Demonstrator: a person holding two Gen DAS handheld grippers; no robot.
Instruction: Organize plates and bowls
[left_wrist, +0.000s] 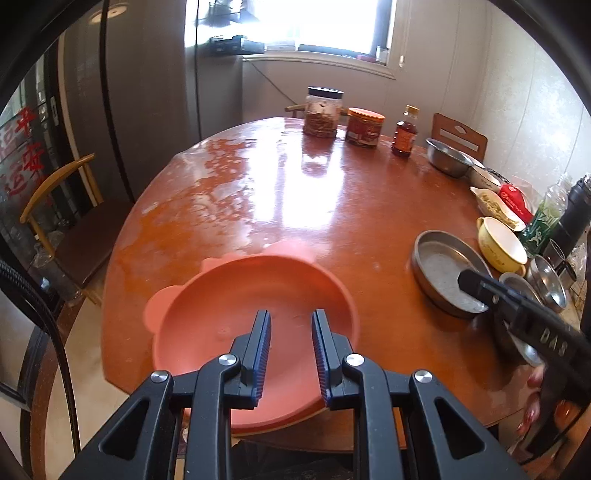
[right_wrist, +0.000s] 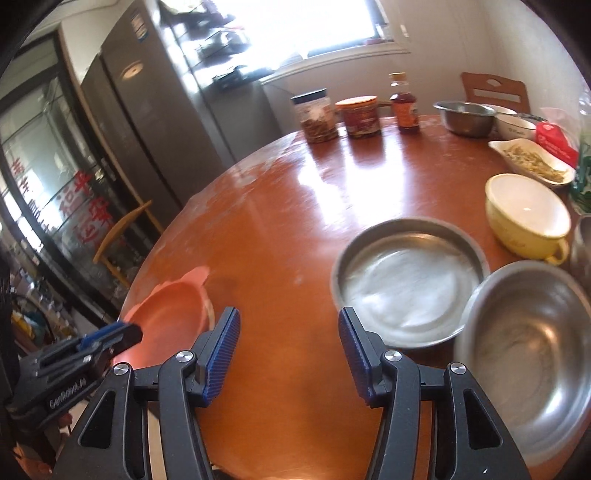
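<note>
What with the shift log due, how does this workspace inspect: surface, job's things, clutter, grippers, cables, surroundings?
Surface: round reddish-brown wooden table, glossy, with whitish smears.
Job's things: pink plastic eared plate at the near edge; shallow round steel pan, deep steel bowl and yellow handled bowl to the right.
Clutter: dark-lidded clear jar, orange-lidded jar and amber bottle at the far side.
Grippers: left gripper shut, over the pink plate, grip unclear; right gripper open over bare table.
Cables: black cable hanging at left.
Surroundings: wooden chair, grey fridge, bright window.
</note>
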